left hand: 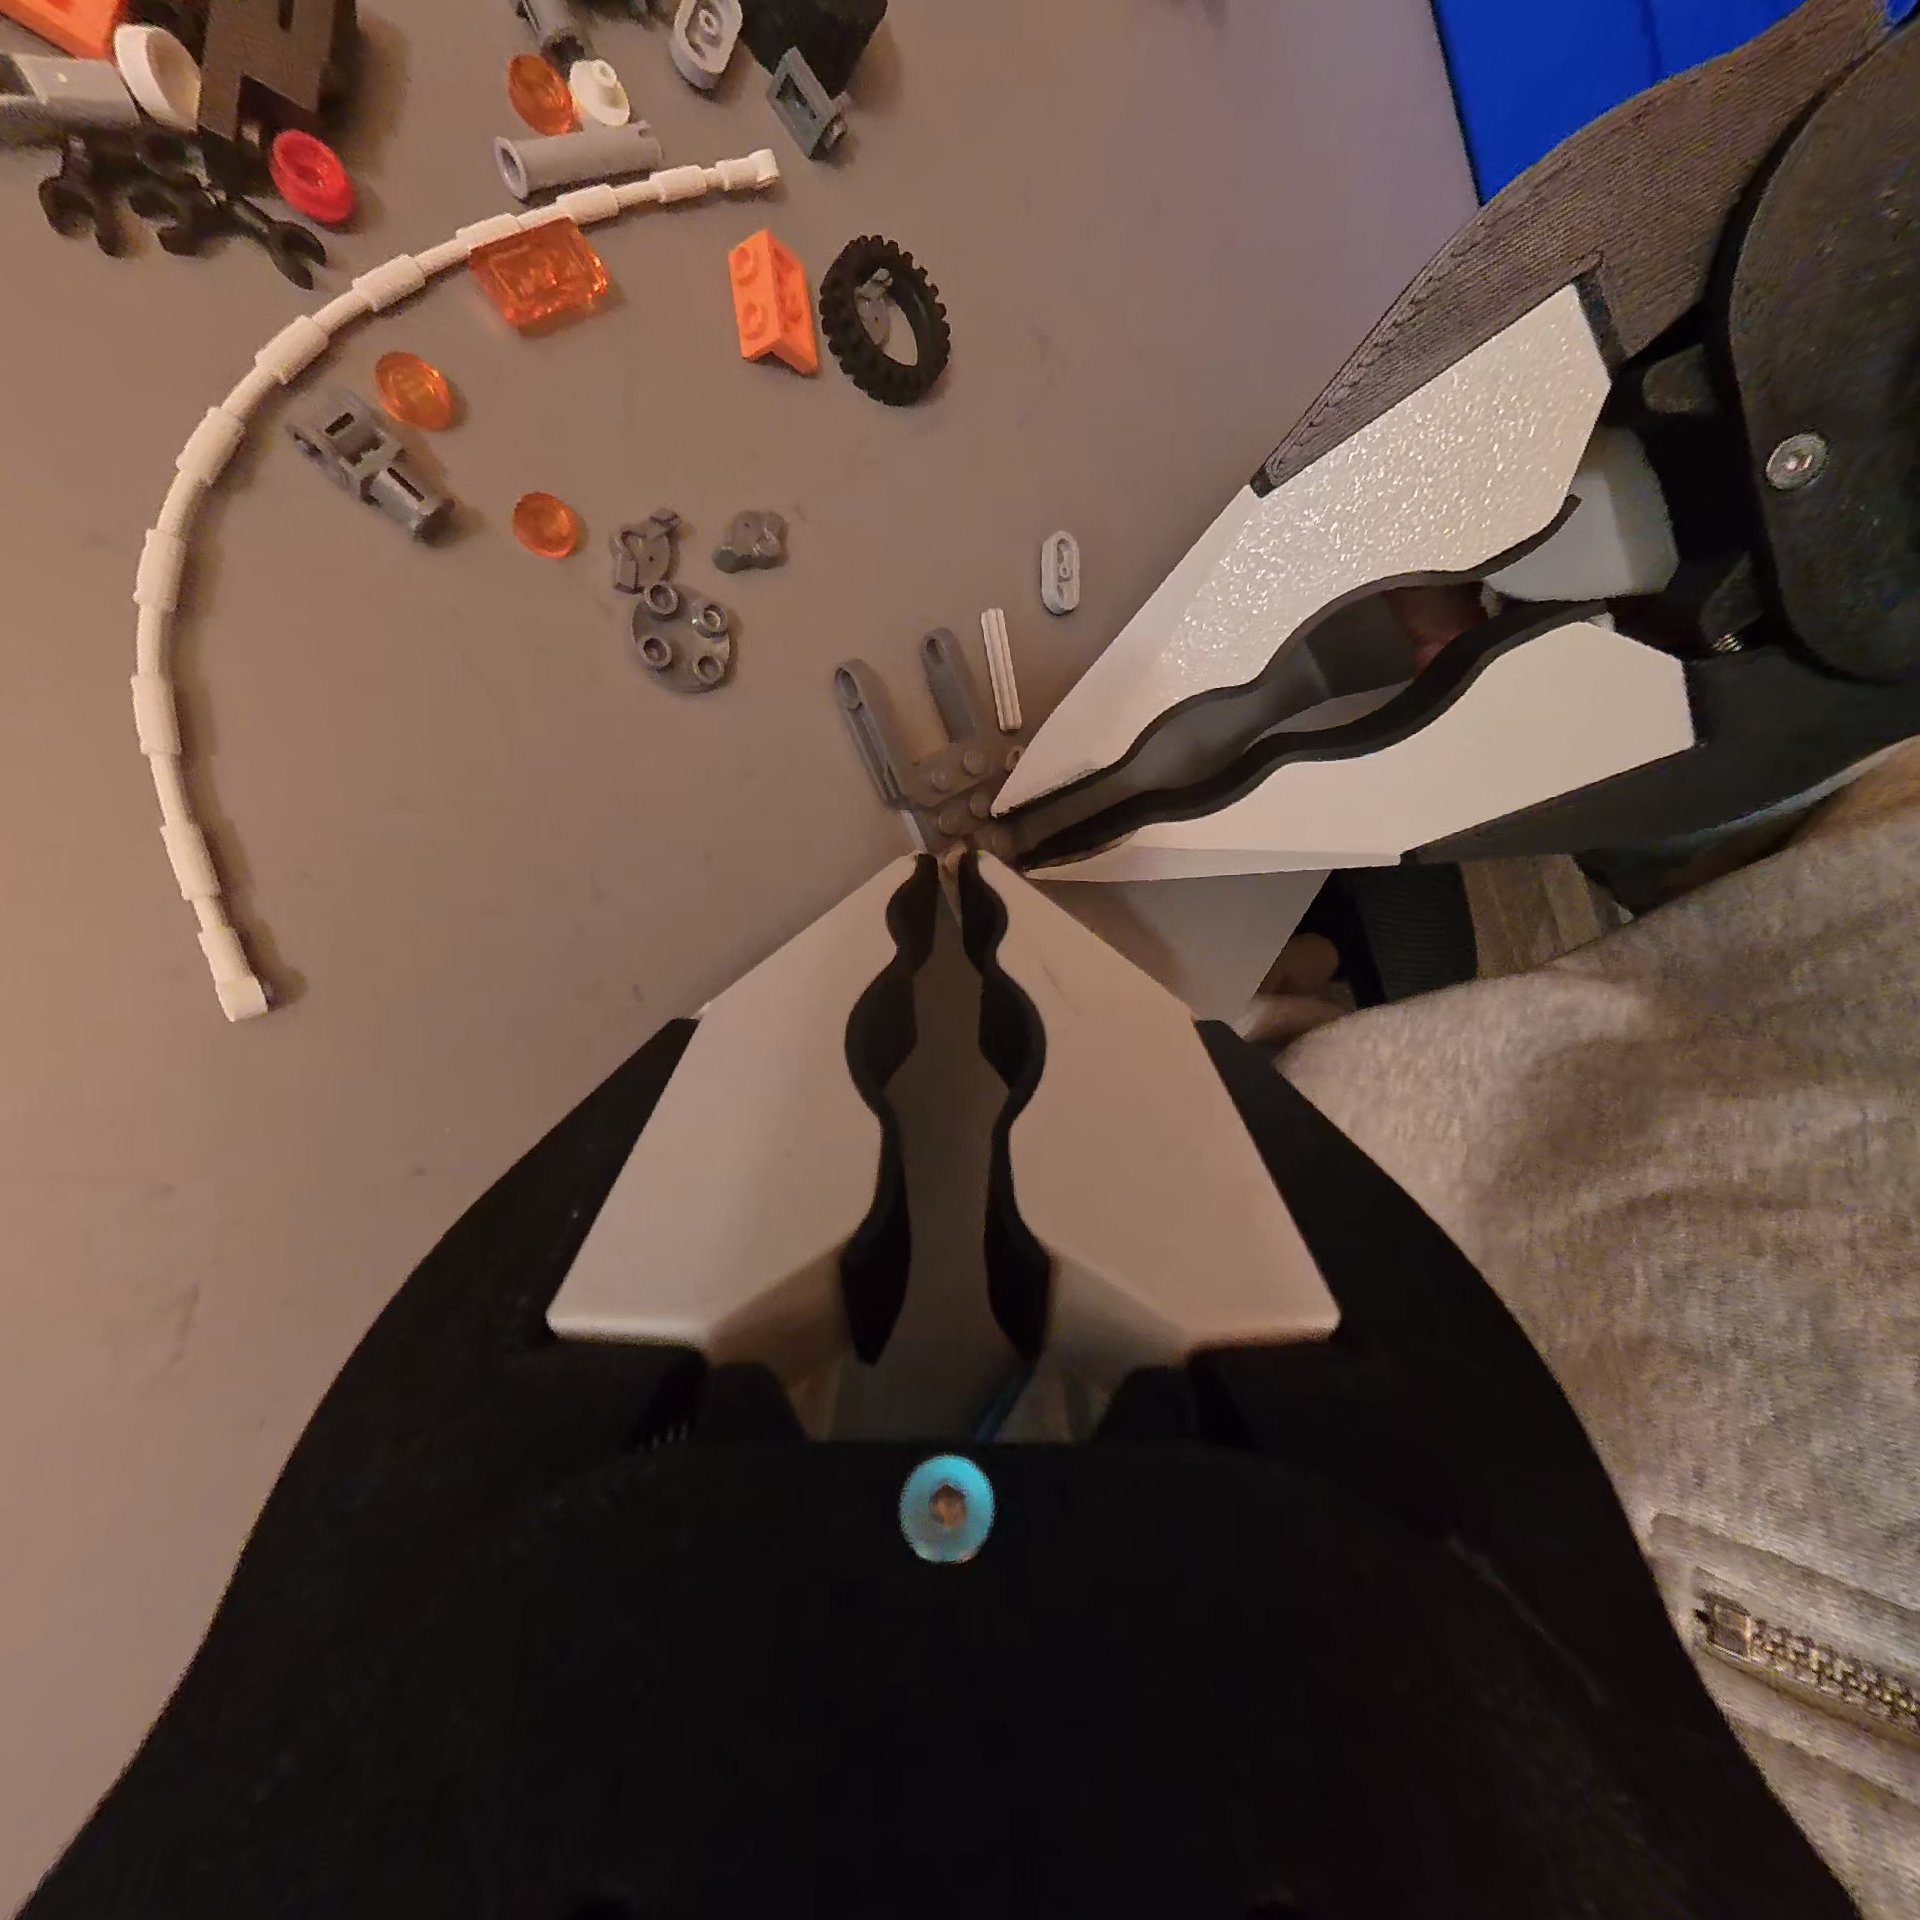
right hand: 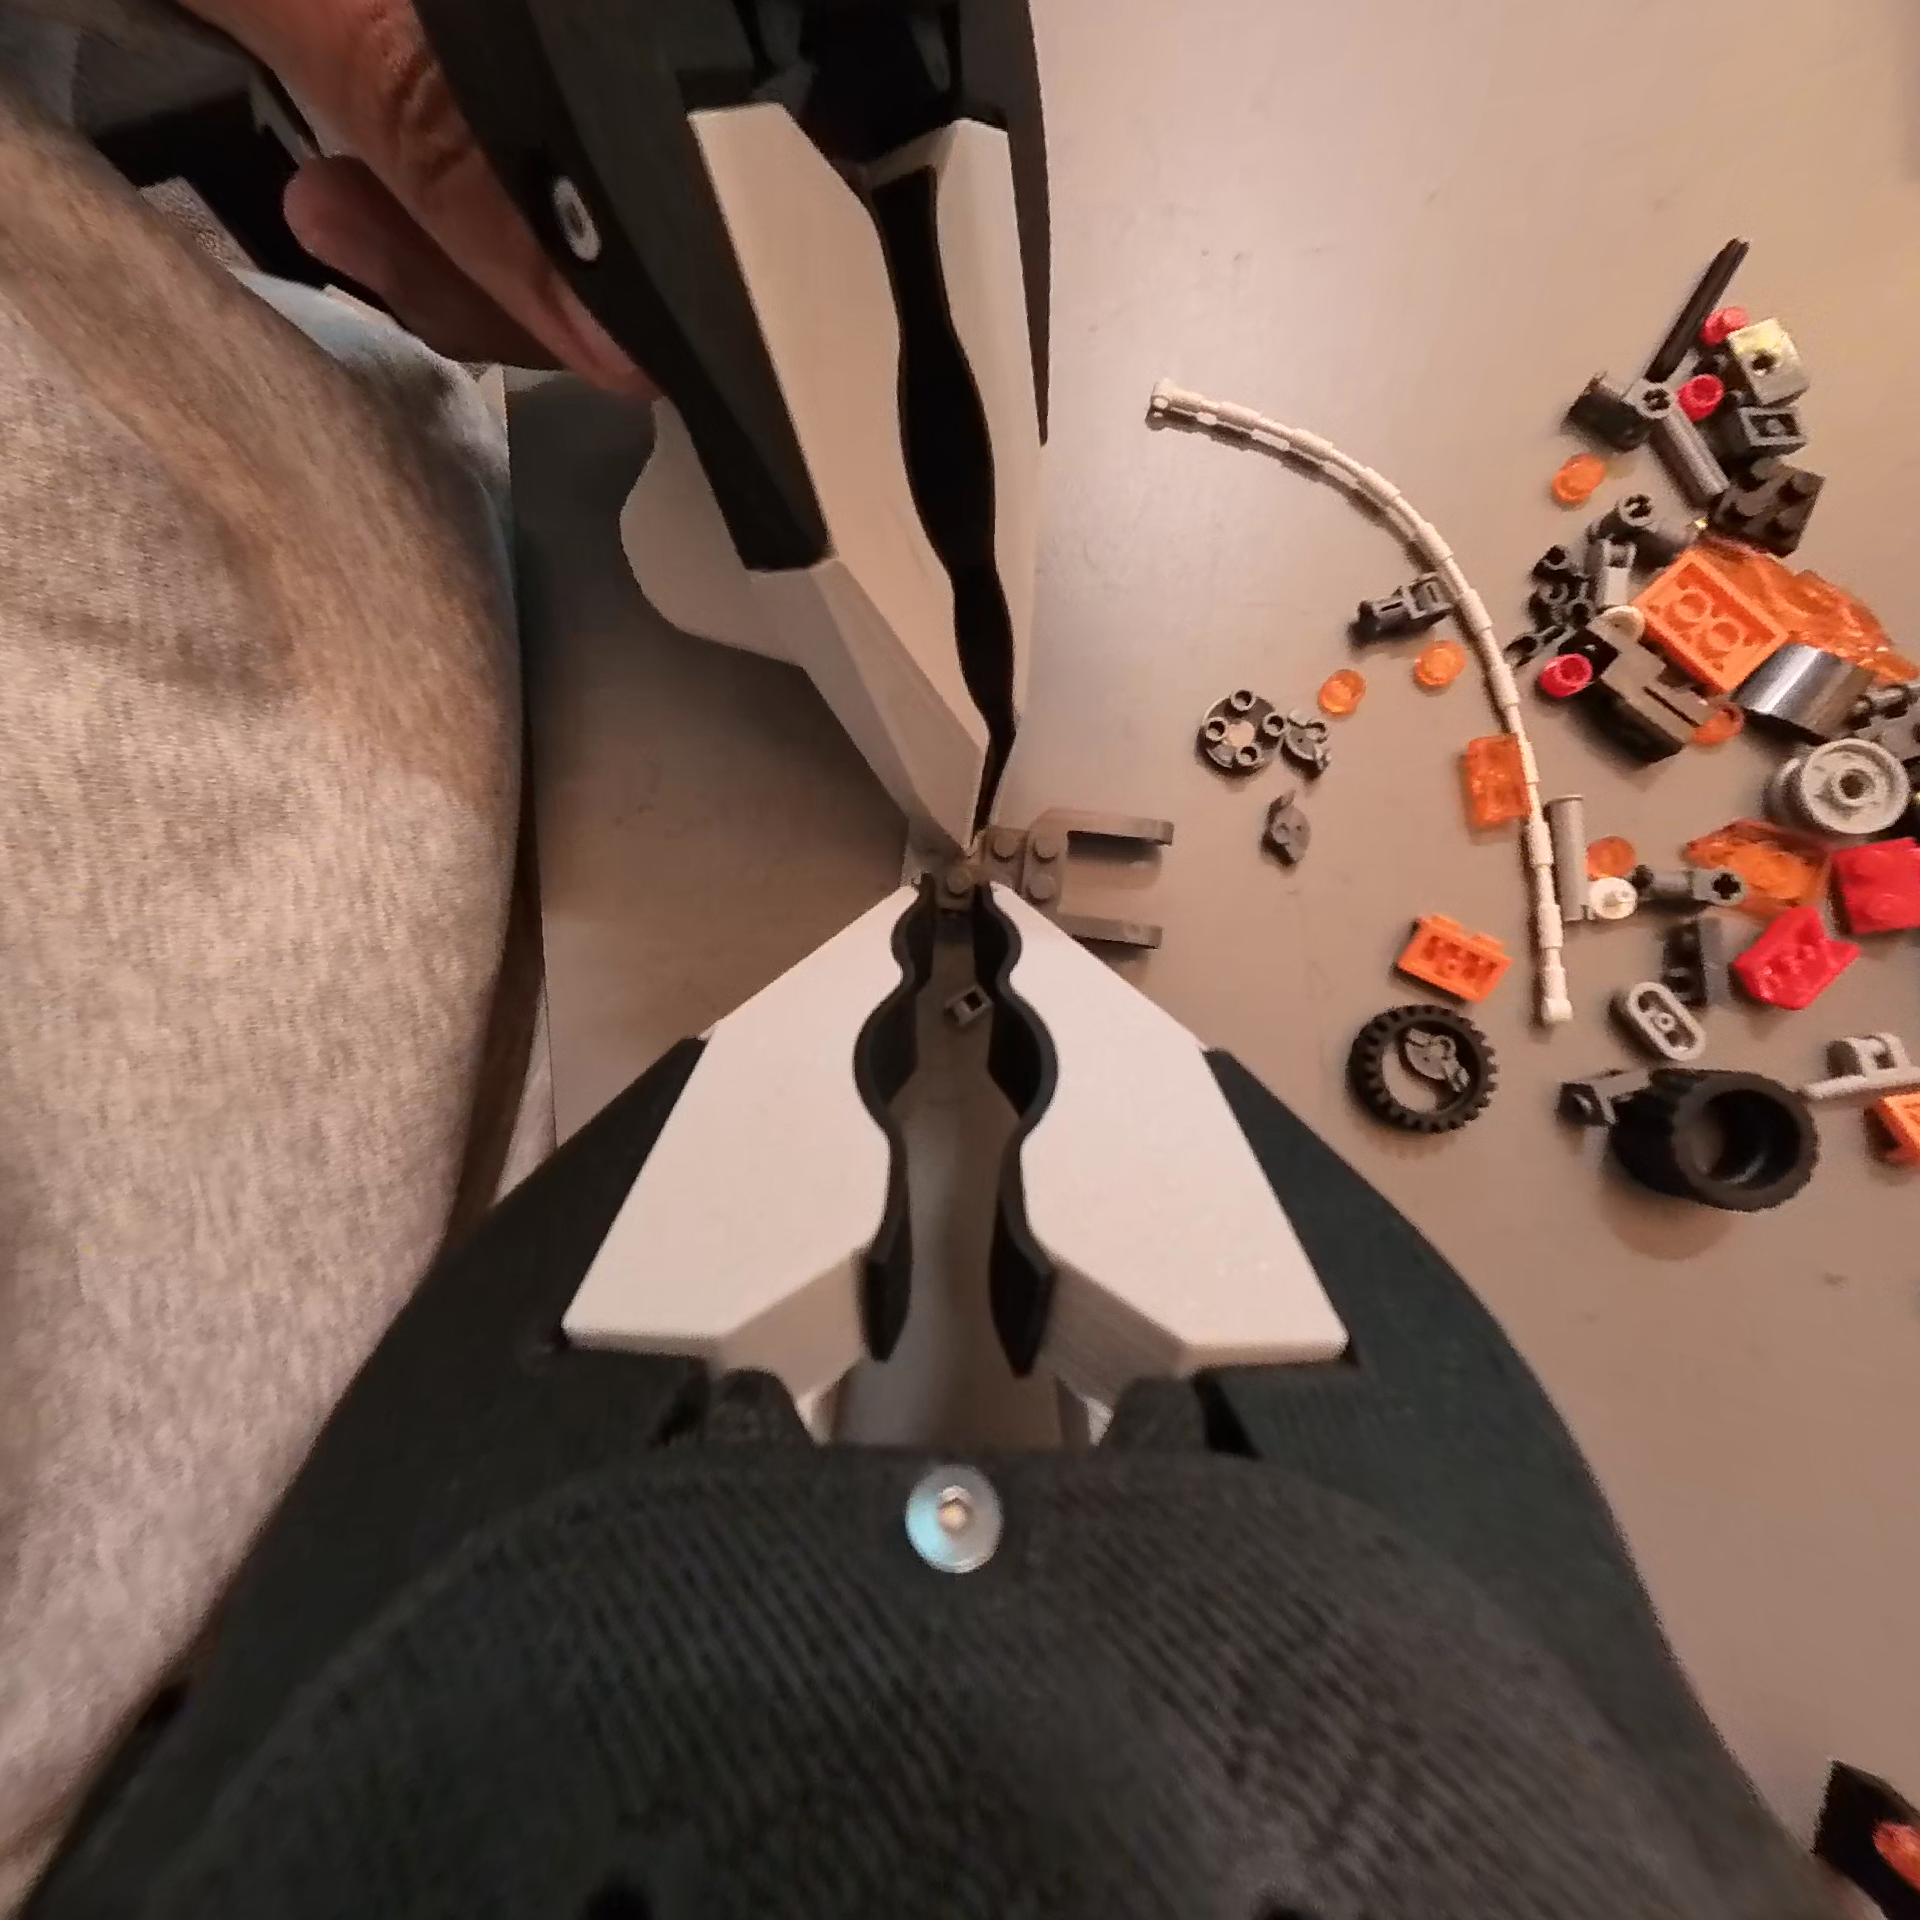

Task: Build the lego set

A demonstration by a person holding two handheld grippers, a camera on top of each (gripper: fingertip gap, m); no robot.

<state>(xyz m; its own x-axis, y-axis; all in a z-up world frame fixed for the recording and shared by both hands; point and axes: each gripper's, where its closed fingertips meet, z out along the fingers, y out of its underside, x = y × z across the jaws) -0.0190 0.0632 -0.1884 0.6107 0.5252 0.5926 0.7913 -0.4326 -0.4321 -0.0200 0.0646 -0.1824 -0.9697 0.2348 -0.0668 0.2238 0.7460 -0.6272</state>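
A small grey lego assembly (left hand: 940, 769), a studded plate with two long forked arms, hangs above the grey table (left hand: 416, 935). My left gripper (left hand: 940, 862) is shut on its near edge. My right gripper (left hand: 1006, 828) comes in from the right and is shut on its other corner. In the right wrist view the assembly (right hand: 1049, 862) sticks out to the right with its arms level. There my right gripper (right hand: 951, 883) pinches it from below and the left gripper (right hand: 982, 821) from above. A tiny dark grey piece (right hand: 966, 1006) shows between my right fingers.
Loose parts lie on the table: a white ribbed hose (left hand: 208, 468), a black tyre (left hand: 885, 320), an orange brick (left hand: 771, 299), a grey round plate (left hand: 681, 639), a white pin (left hand: 1003, 670). The main pile (right hand: 1714, 665) lies to the right. A person's grey garment (left hand: 1558, 1195) lies along the table edge. Only a small space, under 4 cm, lies between the two pairs of fingers.
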